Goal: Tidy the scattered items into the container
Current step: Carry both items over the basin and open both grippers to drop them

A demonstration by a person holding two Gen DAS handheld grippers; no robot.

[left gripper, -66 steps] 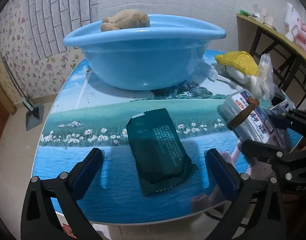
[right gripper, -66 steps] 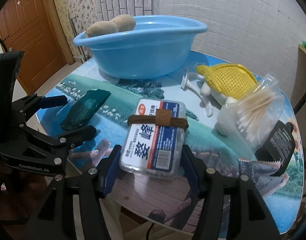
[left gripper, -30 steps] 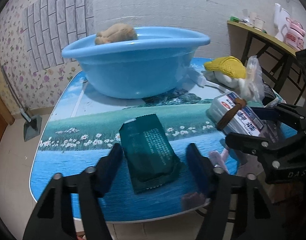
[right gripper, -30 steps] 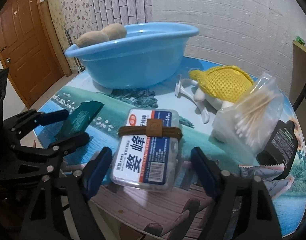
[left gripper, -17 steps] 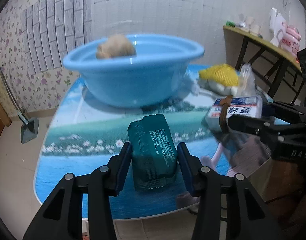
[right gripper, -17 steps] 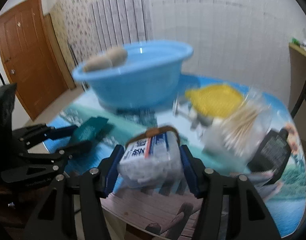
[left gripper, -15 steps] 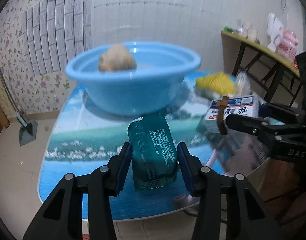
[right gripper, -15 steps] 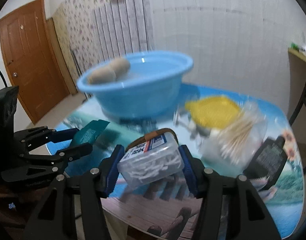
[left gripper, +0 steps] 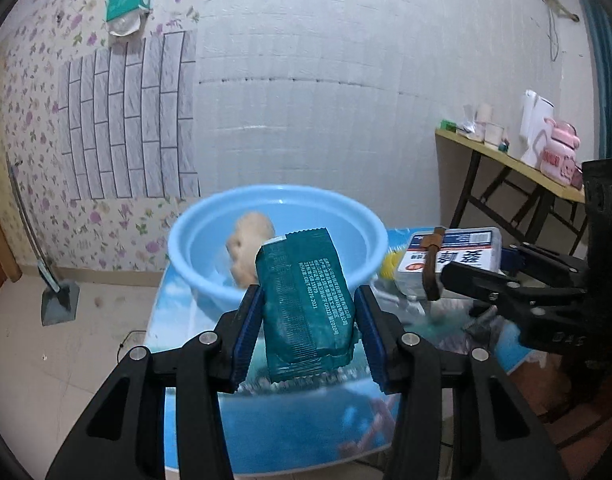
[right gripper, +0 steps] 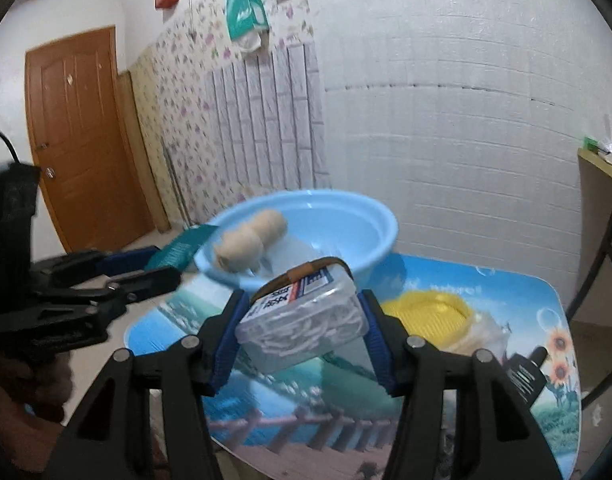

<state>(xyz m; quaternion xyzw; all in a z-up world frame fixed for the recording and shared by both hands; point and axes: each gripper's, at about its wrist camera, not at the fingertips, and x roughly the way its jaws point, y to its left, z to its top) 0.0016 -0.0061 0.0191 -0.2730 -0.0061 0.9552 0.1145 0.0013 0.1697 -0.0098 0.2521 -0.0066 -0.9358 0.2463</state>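
Observation:
My left gripper is shut on a dark green packet and holds it in the air in front of the blue basin. My right gripper is shut on a clear plastic box of cotton swabs with a brown band, also lifted above the table. The basin holds a beige plush toy. The box and right gripper show at the right of the left wrist view. The packet and left gripper show at the left of the right wrist view.
On the printed table lie a yellow mesh item, a clear bag beside it and a black bottle. A wooden side table with jars stands at the right. A dustpan leans by the left wall.
Both grippers closed on their items and lifted them off the table. They have risen and now sit higher, level with the basin's rim.

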